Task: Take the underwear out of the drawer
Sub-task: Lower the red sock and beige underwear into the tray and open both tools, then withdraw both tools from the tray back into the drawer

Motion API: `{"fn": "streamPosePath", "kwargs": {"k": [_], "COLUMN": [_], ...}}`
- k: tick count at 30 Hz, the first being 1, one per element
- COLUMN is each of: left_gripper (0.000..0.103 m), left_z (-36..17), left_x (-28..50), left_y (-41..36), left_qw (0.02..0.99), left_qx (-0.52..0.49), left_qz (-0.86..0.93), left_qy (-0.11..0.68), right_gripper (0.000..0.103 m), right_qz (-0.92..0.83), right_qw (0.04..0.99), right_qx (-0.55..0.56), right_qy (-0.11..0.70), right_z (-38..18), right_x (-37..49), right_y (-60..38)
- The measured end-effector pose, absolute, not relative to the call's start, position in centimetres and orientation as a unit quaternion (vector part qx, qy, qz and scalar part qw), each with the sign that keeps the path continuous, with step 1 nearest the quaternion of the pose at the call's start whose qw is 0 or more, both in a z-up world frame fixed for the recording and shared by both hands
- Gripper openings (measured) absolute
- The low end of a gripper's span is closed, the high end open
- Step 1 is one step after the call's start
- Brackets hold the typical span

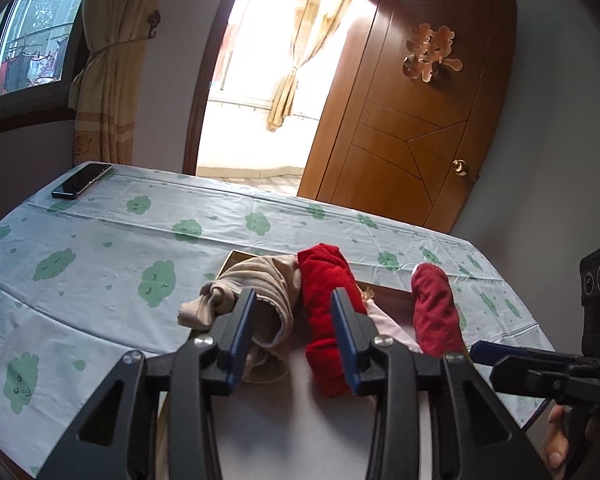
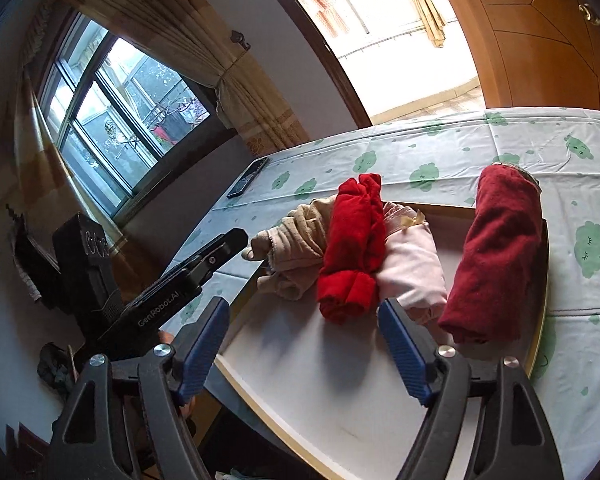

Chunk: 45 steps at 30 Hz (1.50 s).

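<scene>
A shallow white drawer (image 2: 300, 364) with a wooden rim lies on a cloud-print tablecloth (image 2: 580, 152). It holds rolled underwear: a beige piece (image 2: 296, 240) spilling over the left rim, a bright red roll (image 2: 352, 248), a pink piece (image 2: 412, 264) and a dark red roll (image 2: 496, 256). My right gripper (image 2: 303, 306) stands open above the drawer floor, just short of the bright red roll's near end. My left gripper (image 1: 294, 296) is open in front of the beige piece (image 1: 260, 292) and the bright red roll (image 1: 326, 320), gripping nothing.
A black phone (image 1: 82, 180) lies at the table's far left corner. Behind the table are a wooden door (image 1: 412, 120) standing ajar, a bright doorway, curtains and a window. A hand (image 1: 556, 436) holds the right gripper's handle at the lower right of the left wrist view.
</scene>
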<state>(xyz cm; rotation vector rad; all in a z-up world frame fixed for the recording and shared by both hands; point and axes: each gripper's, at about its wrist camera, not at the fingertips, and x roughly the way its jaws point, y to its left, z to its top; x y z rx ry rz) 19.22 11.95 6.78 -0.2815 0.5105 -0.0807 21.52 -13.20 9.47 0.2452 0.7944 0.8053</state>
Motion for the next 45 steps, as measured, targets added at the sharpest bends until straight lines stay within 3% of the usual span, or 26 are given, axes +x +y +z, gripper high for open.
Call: {"fn": "streamPosePath", "kwargs": {"k": [5,9,15,19,33,45], "left_gripper": [0.048,0.048,0.059,0.061,0.066,0.070], "left_z": [6.4,5.6,3.8,1.7,-5.3,-7.5], "left_x": [14.9,11.6,6.6,4.2,0.5,0.6], "left_y": [11.2,11.1,10.8,10.7,9.6,8.5], "left_qw": [0.961,0.959,0.958,0.954,0.938,0.922], "left_qx": [-0.114,-0.116,-0.126,-0.130,-0.074,-0.046], "left_qz": [-0.066,-0.084,-0.098,-0.100,-0.077,-0.091], "left_qy": [0.242,0.244,0.239,0.253,0.329,0.373], "right_gripper": [0.080,0.081,0.081,0.081,0.081,0.081], "right_qz": [0.412,0.419,0.418,0.422,0.428,0.456], "right_qw": [0.840,0.846,0.855,0.854,0.801,0.735], "right_qx": [0.083,0.063,0.040,0.009,-0.142,-0.142], "right_qy": [0.344,0.323,0.305,0.303,0.394,0.480], "right_z": [10.0,9.9,8.0,5.7,-5.0,-8.2], "right_x": [15.9,11.9,6.6,3.5,1.5,4.4], "right_y": [-15.3,-17.4,-20.1,-21.0,-17.8,-15.3]}}
